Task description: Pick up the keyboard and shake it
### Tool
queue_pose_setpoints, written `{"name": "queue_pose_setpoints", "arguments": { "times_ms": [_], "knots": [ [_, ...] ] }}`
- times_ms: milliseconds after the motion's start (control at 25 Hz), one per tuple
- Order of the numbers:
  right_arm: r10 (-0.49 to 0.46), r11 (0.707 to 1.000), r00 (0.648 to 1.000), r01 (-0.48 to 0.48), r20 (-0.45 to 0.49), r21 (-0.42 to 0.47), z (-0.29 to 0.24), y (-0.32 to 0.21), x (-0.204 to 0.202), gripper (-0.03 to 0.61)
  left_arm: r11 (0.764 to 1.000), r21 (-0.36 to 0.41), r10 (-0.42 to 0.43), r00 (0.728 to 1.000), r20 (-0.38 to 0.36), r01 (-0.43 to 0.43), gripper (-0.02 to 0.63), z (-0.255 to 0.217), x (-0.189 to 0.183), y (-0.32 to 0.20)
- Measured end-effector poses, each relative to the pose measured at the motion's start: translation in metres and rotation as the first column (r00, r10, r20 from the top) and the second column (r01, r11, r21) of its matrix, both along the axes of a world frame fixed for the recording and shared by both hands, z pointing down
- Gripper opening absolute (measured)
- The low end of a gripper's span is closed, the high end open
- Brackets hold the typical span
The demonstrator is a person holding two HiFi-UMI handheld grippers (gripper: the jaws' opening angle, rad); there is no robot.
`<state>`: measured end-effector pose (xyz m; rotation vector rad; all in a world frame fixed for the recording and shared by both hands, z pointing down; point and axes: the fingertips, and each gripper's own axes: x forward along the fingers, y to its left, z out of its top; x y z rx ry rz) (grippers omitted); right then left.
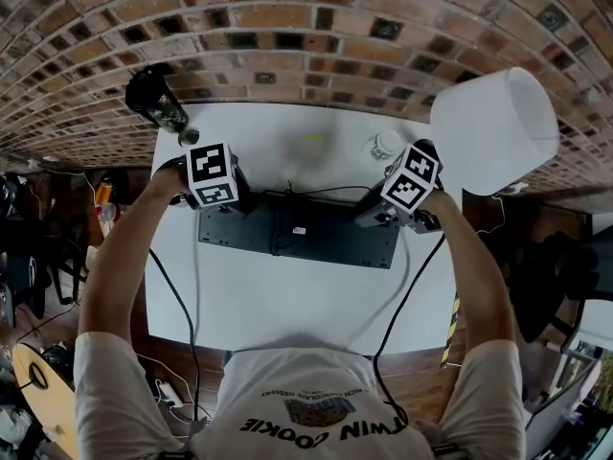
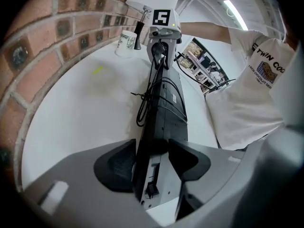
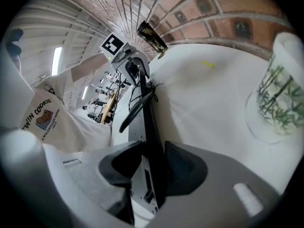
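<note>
A black keyboard (image 1: 297,228) rests over the white table (image 1: 287,305) with its underside and a small label turned up toward me. Its cable (image 2: 145,108) loops along its back. My left gripper (image 1: 206,211) is at the keyboard's left end. In the left gripper view the keyboard (image 2: 164,108) runs between the jaws of the left gripper (image 2: 149,163), with a gap beside one pad, so the gripper is open. My right gripper (image 1: 383,220) is at the right end. There the keyboard (image 3: 142,113) sits between the spread jaws of the right gripper (image 3: 149,167) and is not pinched.
A white lamp shade (image 1: 493,127) hangs over the table's far right corner, and a patterned glass (image 1: 386,145) stands just behind my right gripper. A dark bottle (image 1: 158,103) stands at the far left corner. A brick wall (image 1: 306,27) runs close behind the table.
</note>
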<state>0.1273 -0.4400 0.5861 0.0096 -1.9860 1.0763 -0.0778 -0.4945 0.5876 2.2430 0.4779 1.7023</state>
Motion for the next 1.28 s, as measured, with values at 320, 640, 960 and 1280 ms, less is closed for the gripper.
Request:
{"name": "queue_pose_setpoints", "arguments": {
  "times_ms": [320,640,960,1280],
  "knots": [
    [0.045,0.998,0.999,-0.045,0.004,0.052,0.012,-0.008,0.004,0.150,0.999,0.046,-0.001,1.000,0.029,0.000,0.218,0.008,-0.002,-0.006],
    [0.016,0.971,0.999,-0.006,-0.040,0.238,0.007,-0.013,0.004,0.151,0.978,0.184,-0.090,0.994,-0.063,0.100,0.182,-0.010,0.010,-0.009],
    [0.041,0.902,0.997,-0.009,-0.064,0.431,-0.012,-0.011,0.010,0.152,0.918,0.323,-0.190,0.969,-0.157,0.232,0.112,-0.041,0.027,0.028],
    [0.011,0.840,0.999,0.013,-0.039,0.543,-0.038,0.023,-0.018,0.149,0.840,0.370,-0.305,0.909,-0.284,0.397,0.008,-0.065,0.046,0.090]
  ]
}}
